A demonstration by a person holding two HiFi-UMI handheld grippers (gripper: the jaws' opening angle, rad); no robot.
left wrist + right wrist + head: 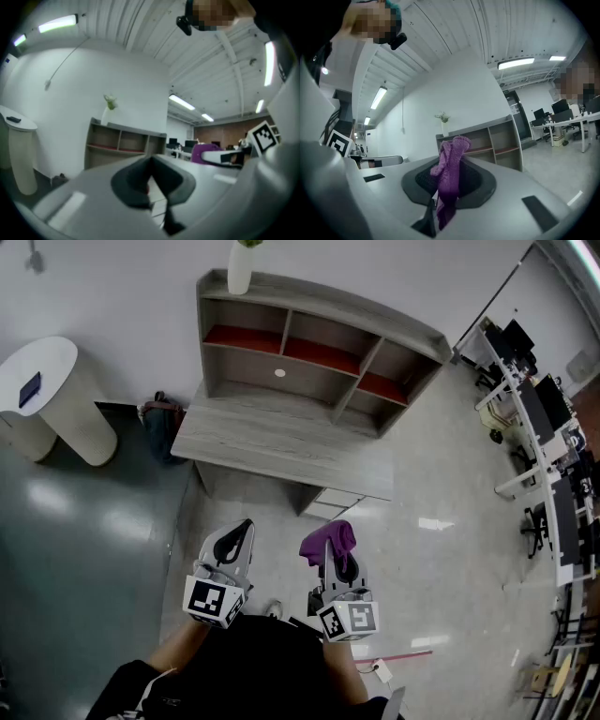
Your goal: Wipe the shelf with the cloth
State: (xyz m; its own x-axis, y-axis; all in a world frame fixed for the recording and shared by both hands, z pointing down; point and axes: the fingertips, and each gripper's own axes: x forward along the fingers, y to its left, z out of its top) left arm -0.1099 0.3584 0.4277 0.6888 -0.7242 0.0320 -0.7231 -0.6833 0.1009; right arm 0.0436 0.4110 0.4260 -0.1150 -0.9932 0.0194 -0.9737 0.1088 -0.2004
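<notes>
Well, the left gripper [241,529] hangs clenched and empty, while the right gripper [339,566] pinches the purple cloth [328,541], well short of the shelf [281,374]. I'd step closer, then press a broad fold flat along each tier.

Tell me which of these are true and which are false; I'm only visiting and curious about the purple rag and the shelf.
1. The purple cloth is pinched in the right gripper. True.
2. The purple cloth is pressed against the shelf. False: it is held above the floor, short of the shelf.
3. The left gripper holds a second rag. False: its jaws are together with nothing between them.
4. A white vase stands on top of the shelf. True.
5. The round white table stands to the right of the shelf. False: in the head view it is to the shelf's left.
</notes>
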